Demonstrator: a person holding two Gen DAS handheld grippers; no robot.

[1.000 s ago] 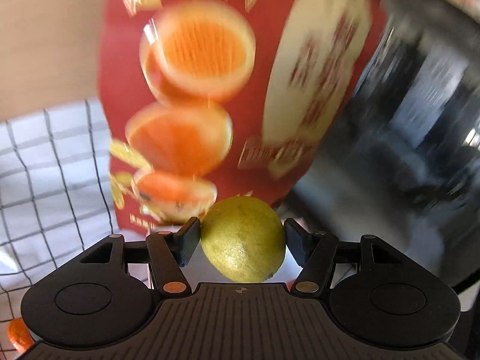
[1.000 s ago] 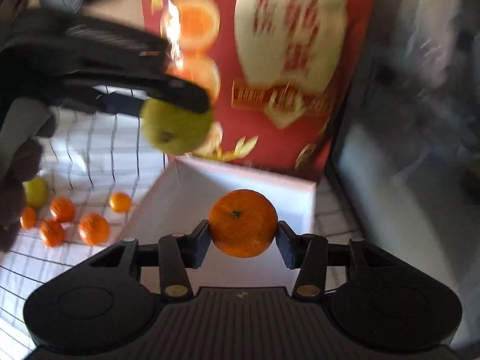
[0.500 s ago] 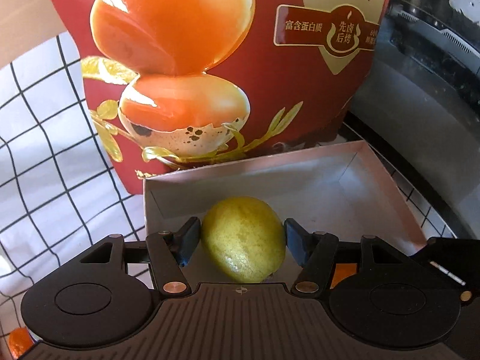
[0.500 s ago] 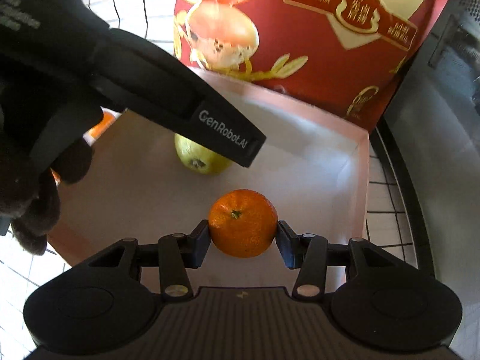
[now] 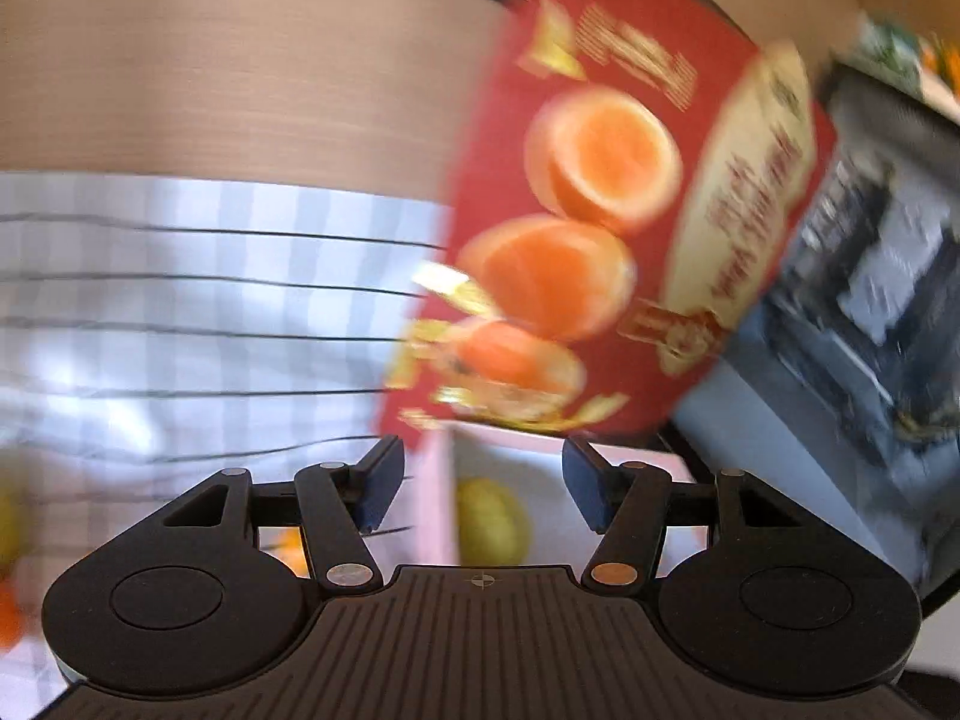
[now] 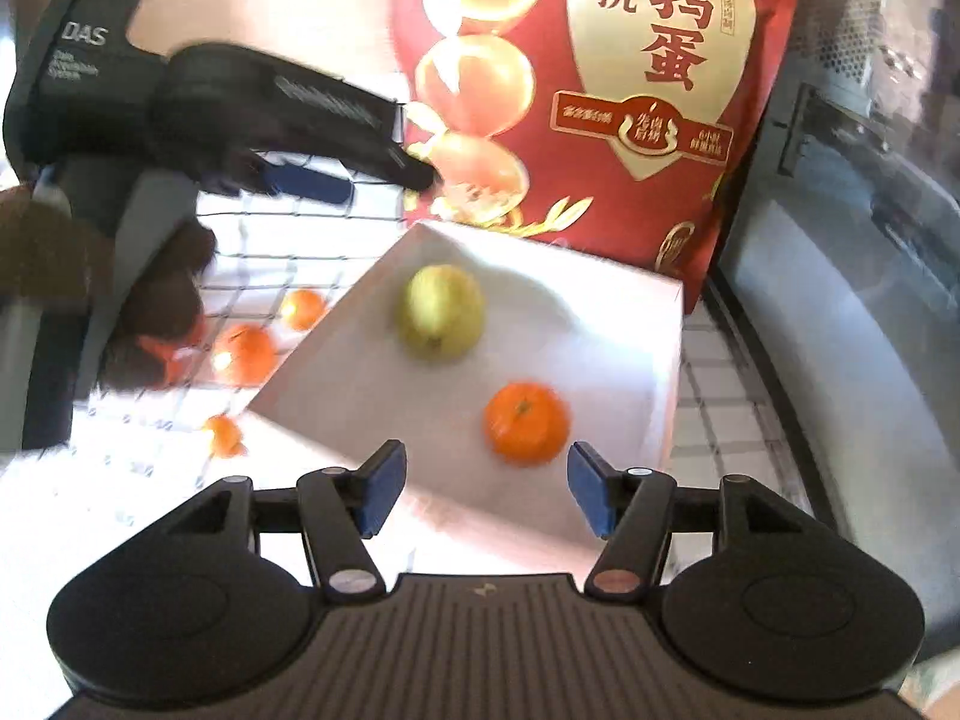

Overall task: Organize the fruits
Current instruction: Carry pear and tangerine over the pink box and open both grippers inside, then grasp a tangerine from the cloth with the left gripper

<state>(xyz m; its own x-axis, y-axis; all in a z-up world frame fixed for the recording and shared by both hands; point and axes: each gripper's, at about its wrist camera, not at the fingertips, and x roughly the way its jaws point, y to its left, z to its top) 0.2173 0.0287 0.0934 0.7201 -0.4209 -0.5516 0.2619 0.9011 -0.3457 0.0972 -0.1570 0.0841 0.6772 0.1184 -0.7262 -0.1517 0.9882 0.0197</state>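
Note:
A white box (image 6: 360,396) lies on the checked cloth and holds two fruits. A yellow-green lemon (image 6: 441,312) sits near its far left side and an orange mandarin (image 6: 527,423) near its front right. My right gripper (image 6: 485,495) hovers over the box's near edge with its jaws opening; the mandarin lies free just ahead of them. My left gripper (image 6: 360,177) hangs up and to the left of the box. In the blurred left wrist view the left gripper (image 5: 483,489) is open, its jaws closing on nothing, with the lemon (image 5: 492,522) in the box below.
A tall red snack bag (image 6: 630,90) stands right behind the box. Several loose mandarins (image 6: 246,354) lie on the checked cloth (image 5: 180,300) to the left. A dark appliance (image 6: 840,252) borders the right side. A gloved hand (image 6: 162,312) holds the left gripper.
Both grippers let go of their fruit: the lemon and the mandarin now rest in the box. The left gripper swung up and left, and the right one drew back.

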